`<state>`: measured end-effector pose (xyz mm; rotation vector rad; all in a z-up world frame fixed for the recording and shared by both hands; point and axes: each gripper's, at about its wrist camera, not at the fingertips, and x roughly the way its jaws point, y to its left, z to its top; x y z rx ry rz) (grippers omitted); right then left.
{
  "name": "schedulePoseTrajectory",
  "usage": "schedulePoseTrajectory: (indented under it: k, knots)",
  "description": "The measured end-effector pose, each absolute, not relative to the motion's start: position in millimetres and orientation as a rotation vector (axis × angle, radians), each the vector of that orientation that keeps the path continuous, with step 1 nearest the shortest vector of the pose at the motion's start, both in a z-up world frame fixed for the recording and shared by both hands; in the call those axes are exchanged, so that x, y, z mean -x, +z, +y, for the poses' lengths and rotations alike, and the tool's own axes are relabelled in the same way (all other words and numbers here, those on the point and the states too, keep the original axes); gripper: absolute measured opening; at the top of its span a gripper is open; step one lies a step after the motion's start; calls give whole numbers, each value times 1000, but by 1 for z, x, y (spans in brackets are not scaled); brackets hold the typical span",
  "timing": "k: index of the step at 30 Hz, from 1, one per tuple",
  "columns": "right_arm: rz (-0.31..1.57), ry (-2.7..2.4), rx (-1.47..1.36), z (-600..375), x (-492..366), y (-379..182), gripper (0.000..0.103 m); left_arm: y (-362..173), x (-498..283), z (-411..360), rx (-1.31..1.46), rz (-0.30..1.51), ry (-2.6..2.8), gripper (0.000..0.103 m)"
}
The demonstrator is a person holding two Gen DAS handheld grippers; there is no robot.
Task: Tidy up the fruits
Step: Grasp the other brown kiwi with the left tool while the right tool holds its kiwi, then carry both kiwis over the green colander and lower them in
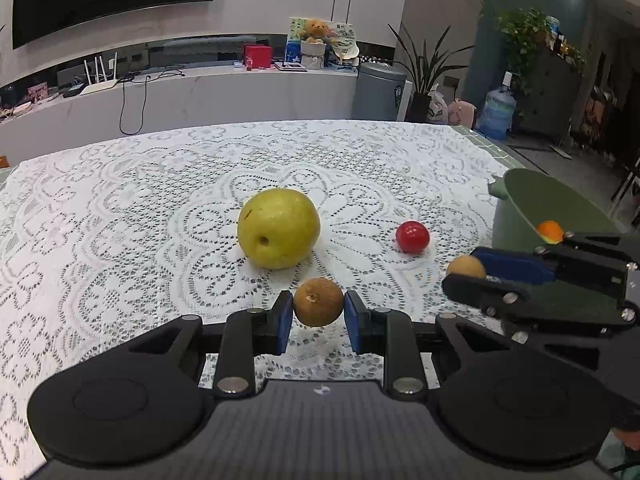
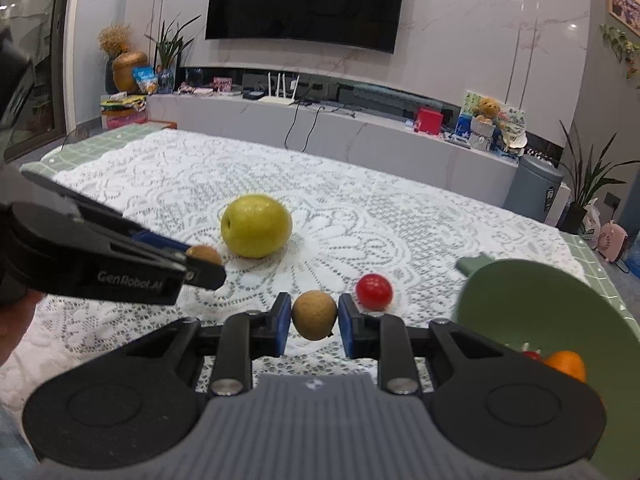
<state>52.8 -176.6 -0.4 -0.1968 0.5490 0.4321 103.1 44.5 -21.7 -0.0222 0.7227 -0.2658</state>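
Note:
My left gripper (image 1: 318, 312) is shut on a small brown round fruit (image 1: 319, 302), held just above the lace cloth. My right gripper (image 2: 313, 316) is shut on a second small brown fruit (image 2: 314, 314). Each gripper shows in the other's view: the right gripper (image 1: 466, 274) with its brown fruit (image 1: 466, 267), the left gripper (image 2: 204, 264) with its brown fruit (image 2: 205, 255). A big yellow-green pear (image 1: 279, 228) (image 2: 256, 231) and a small red tomato (image 1: 412, 237) (image 2: 374, 291) lie on the cloth. A green bowl (image 1: 520, 216) (image 2: 532, 300) at the right holds an orange fruit (image 1: 550, 232) (image 2: 567, 365).
The table (image 1: 120, 208) wears a white lace cloth over green checks and ends shortly past the bowl on the right. Behind it runs a long white counter (image 1: 200, 92) with clutter. A hand (image 2: 16, 328) holds the left gripper at the left edge.

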Motion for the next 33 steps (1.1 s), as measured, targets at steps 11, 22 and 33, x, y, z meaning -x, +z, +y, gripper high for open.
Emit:
schedulePoseTrajectory:
  k: [11, 22, 33]
  knots:
    - [511, 374, 151, -209, -33, 30, 22, 2, -82, 25, 21, 680, -290, 31]
    - [485, 243, 67, -270, -20, 58, 22, 30, -75, -21, -12, 630, -387, 31]
    - [608, 121, -67, -331, -36, 51, 22, 47, -85, -87, -136, 616, -512, 31]
